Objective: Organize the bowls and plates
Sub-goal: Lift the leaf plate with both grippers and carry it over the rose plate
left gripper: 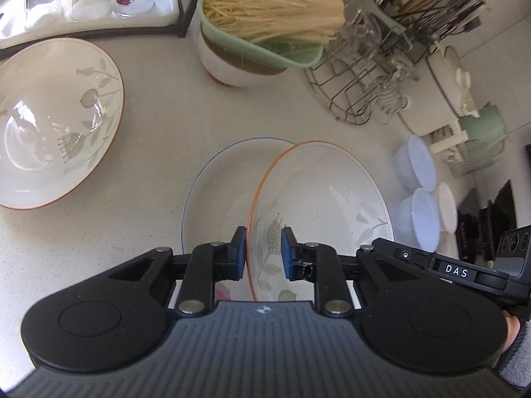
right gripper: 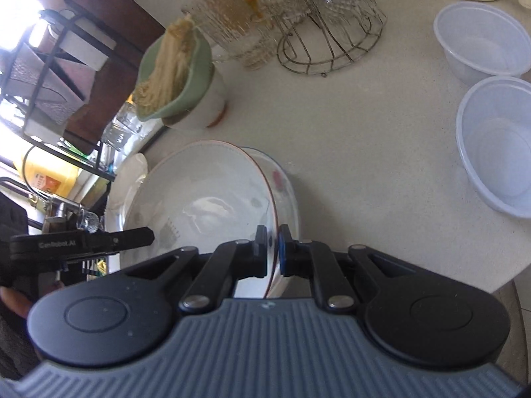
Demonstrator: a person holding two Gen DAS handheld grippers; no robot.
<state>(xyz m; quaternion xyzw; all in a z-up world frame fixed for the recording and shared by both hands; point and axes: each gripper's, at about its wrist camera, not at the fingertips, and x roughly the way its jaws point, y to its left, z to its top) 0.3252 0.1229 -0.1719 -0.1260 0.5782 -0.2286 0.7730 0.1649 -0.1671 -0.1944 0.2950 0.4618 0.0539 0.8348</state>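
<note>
Over the counter (left gripper: 159, 126) | both grippers pinch one orange-rimmed bowl (left gripper: 318, 192) by opposite rims: left gripper (left gripper: 264, 253), right gripper (right gripper: 272, 248) | step: carrying it above blue-rimmed plate (left gripper: 212, 192) | next: likely lower evenly, then release.

An orange-rimmed white bowl (left gripper: 318, 199) (grey-green leaf print) overlaps a blue-rimmed white plate (left gripper: 215, 192); the noodle colander (left gripper: 252, 43) is green.
</note>
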